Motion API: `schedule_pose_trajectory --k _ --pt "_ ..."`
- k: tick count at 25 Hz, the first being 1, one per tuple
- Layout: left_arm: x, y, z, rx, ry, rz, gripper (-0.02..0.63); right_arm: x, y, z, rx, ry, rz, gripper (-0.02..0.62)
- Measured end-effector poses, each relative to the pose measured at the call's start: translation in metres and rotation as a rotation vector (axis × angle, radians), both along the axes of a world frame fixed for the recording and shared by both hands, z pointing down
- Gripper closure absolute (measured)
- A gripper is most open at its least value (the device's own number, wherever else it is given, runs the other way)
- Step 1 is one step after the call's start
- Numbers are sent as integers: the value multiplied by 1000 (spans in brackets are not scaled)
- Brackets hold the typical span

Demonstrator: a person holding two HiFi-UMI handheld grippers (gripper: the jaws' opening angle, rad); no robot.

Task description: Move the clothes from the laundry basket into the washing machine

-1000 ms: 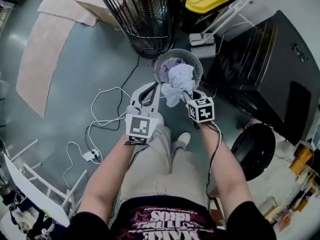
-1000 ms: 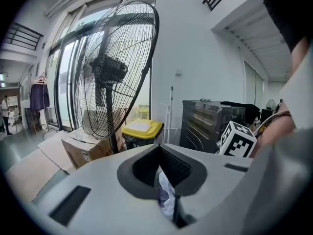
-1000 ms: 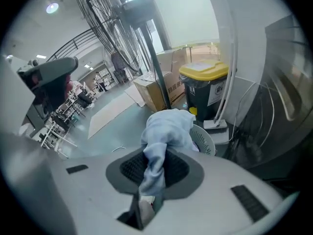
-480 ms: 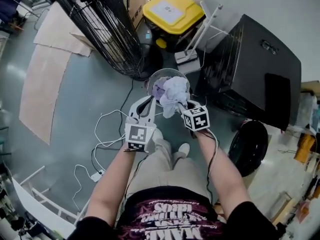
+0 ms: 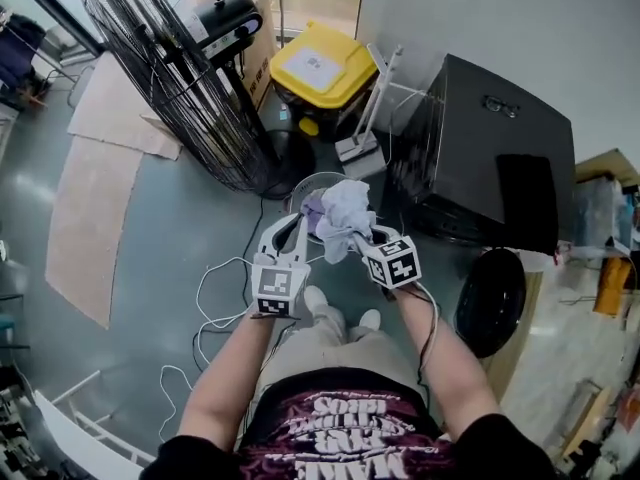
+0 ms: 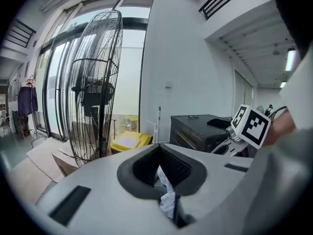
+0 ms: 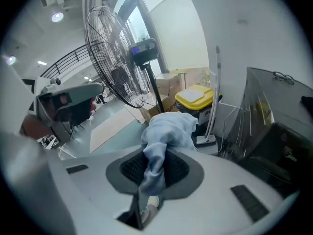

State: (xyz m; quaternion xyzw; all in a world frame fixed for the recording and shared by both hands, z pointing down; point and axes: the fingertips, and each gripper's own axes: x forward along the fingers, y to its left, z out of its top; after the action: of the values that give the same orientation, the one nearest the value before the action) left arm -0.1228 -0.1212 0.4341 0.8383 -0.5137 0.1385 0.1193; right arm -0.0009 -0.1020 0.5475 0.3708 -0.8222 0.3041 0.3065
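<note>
A round grey mesh laundry basket (image 5: pixel 300 190) stands on the floor with purple clothes (image 5: pixel 314 208) inside. My right gripper (image 5: pixel 362 236) is shut on a pale blue-white cloth (image 5: pixel 345 216) and holds it up over the basket. In the right gripper view the cloth (image 7: pixel 166 131) bunches out from between the pads of that gripper (image 7: pixel 154 173). My left gripper (image 5: pixel 300 220) hangs just left of the cloth with its jaws together. A sliver of white fabric (image 6: pixel 167 197) shows through its slit. A black box-shaped machine (image 5: pixel 490 168) stands to the right.
A tall wire floor fan (image 5: pixel 170 78) stands behind the basket on the left, with a yellow-lidded bin (image 5: pixel 318 66) beyond. White cables (image 5: pixel 215 288) trail on the floor at left. A round black object (image 5: pixel 497 303) lies at right. The person's feet (image 5: pixel 340 313) are below the grippers.
Both grippers have risen, the right one carrying the cloth up out of the basket. The head view has tilted up, so the bin and machine show more fully.
</note>
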Motion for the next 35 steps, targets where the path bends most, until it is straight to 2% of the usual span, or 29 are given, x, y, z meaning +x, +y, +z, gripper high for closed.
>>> schedule_pose_trajectory --k 7,13,23,29,35 --pt "16 -8 -35 48 29 29 601 10 -2 -51 73 -17 15 526" --pt "31 -13 -68 121 25 70 601 17 -5 -93 148 -53 45 526" --pt "66 -11 -74 113 54 148 601 37 2 -130 203 -69 82 526" --pt "99 -7 -78 108 80 195 601 72 21 -143 213 -44 117 526" --pt "155 9 -88 116 88 252 601 130 48 -155 222 -26 166 526"
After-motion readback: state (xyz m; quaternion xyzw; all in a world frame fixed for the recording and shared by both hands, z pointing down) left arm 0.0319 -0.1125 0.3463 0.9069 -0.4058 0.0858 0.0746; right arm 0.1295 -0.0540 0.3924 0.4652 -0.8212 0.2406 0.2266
